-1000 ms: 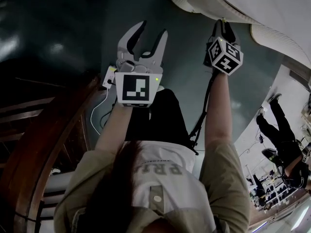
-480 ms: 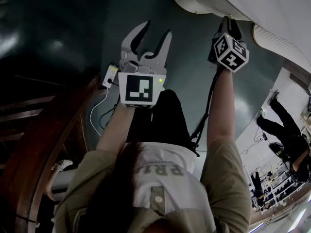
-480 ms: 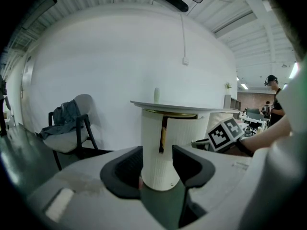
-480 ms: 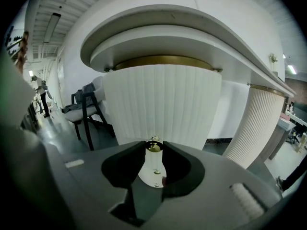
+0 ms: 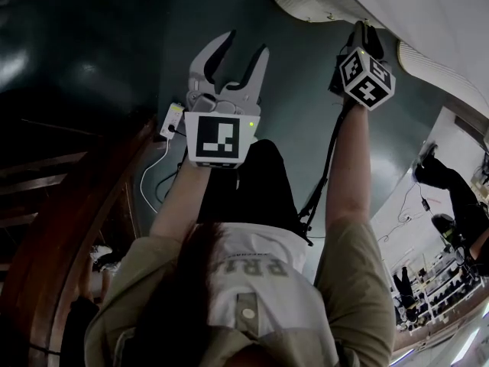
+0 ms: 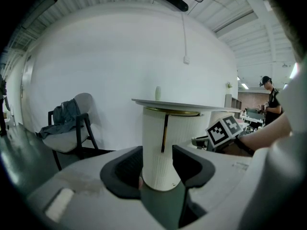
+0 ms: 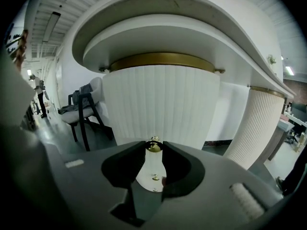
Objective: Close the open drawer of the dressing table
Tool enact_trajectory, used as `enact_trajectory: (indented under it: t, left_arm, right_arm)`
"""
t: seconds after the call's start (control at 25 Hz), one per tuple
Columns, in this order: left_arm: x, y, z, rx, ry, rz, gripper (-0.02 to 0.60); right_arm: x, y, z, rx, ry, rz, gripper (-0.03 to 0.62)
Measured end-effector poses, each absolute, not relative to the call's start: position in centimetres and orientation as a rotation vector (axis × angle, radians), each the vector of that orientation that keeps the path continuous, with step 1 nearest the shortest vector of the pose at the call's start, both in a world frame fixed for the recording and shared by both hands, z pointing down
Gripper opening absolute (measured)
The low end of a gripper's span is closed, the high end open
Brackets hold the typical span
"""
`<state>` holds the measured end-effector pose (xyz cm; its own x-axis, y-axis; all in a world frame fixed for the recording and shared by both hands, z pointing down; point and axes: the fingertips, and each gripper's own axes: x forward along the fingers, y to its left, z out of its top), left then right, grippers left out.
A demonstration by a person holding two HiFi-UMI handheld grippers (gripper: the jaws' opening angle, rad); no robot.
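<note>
**A:** What's the biggest thing here?

**B:** The white dressing table (image 5: 428,14). It fills the 1 o'clock corner of the head view. Its flat top overhangs ribbed white bodies, each trimmed with a gold band.

**A:** And where is the drawer?

**B:** The drawer (image 7: 160,104) is the curved ribbed front under the top, and it fills the middle of the right gripper view. In the head view its rounded edge shows between 12 and 1 o'clock, past the tabletop's edge. I cannot tell how far out it stands.

**A:** What else is around?

**B:** A dark-framed chair (image 6: 72,128) with clothing draped over it. It sits at 9 o'clock in the left gripper view, well apart from the table. On the dark floor (image 5: 92,67) lies a small white box (image 5: 172,119) with a cable, at 9 o'clock of the left gripper's marker cube.

**A:** How does the left gripper stand?

**B:** The left gripper (image 5: 246,42) hangs over the floor, at 12 o'clock from the centre of the head view. Its jaws are wide apart with nothing between them. The ribbed pedestal (image 6: 160,147) seen through the gap stands beyond them, untouched.

**A:** And the right one?

**B:** The right gripper (image 5: 364,33) is at 1 o'clock, with its tips at the drawer's front. Its jaws are narrow, pinched on the small brass knob (image 7: 153,146), which sits right between their tips.
</note>
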<state>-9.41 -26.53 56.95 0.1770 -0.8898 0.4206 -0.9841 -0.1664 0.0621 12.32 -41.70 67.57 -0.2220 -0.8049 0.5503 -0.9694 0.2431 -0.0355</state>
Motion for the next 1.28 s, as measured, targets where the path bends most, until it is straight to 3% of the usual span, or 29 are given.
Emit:
enact_trajectory:
  t: [1.28]
  left_arm:
    - [-10.8, -27.8, 58.5, 2.224, -1.796, 0.429, 0.206]
  right_arm:
    - [11.1, -43.3, 68.2, 1.685, -2.112, 0.497, 0.107]
